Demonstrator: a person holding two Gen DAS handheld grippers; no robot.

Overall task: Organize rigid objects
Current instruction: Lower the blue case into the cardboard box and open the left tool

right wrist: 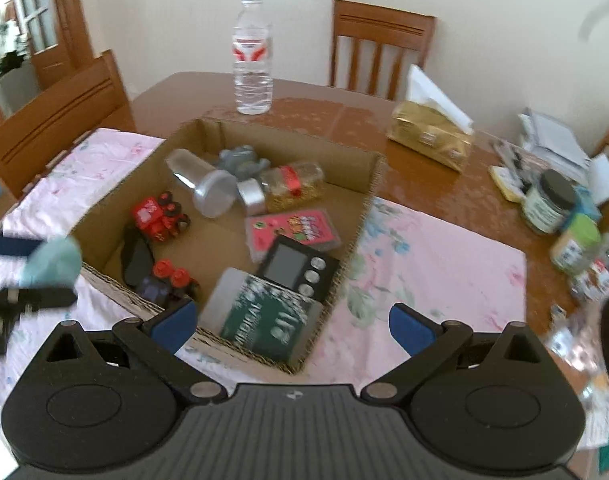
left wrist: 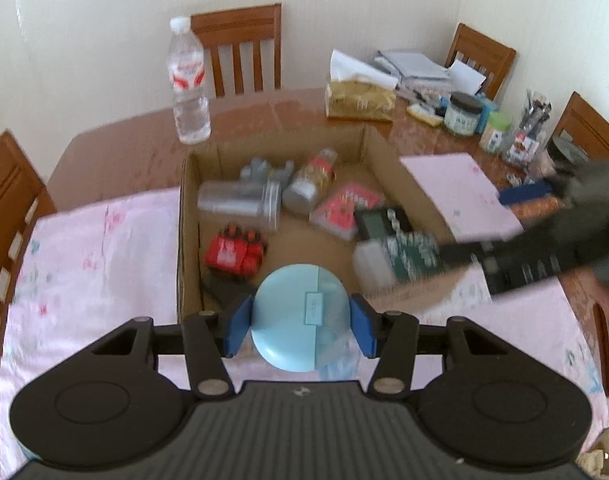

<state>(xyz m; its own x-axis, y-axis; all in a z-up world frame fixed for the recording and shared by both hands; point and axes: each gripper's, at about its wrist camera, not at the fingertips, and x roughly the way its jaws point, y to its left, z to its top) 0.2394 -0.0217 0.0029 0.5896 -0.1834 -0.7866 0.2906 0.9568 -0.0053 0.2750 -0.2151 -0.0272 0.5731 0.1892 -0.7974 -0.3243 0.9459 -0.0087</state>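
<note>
An open cardboard box [left wrist: 190,208] sits on the pink cloth; it also shows in the right wrist view [right wrist: 368,184]. My left gripper [left wrist: 300,322] is shut on a light blue round case [left wrist: 292,320], held just above the box's near edge. It shows blurred at the left of the right wrist view [right wrist: 52,260]. My right gripper [right wrist: 292,320] is open and empty, above the box's near right corner. Just in front of it a green-labelled box [right wrist: 264,316] lies inside, also in the left wrist view [left wrist: 404,256]. The box also holds a black timer [right wrist: 296,268], pink card pack [right wrist: 292,232], jars and red toys [right wrist: 160,212].
A water bottle [left wrist: 188,80] stands behind the box on the wooden table [right wrist: 424,184]. A gold tissue pack [right wrist: 432,136], jars [right wrist: 548,204], papers and a pen holder [left wrist: 528,128] crowd the right side. Wooden chairs [right wrist: 380,44] surround the table.
</note>
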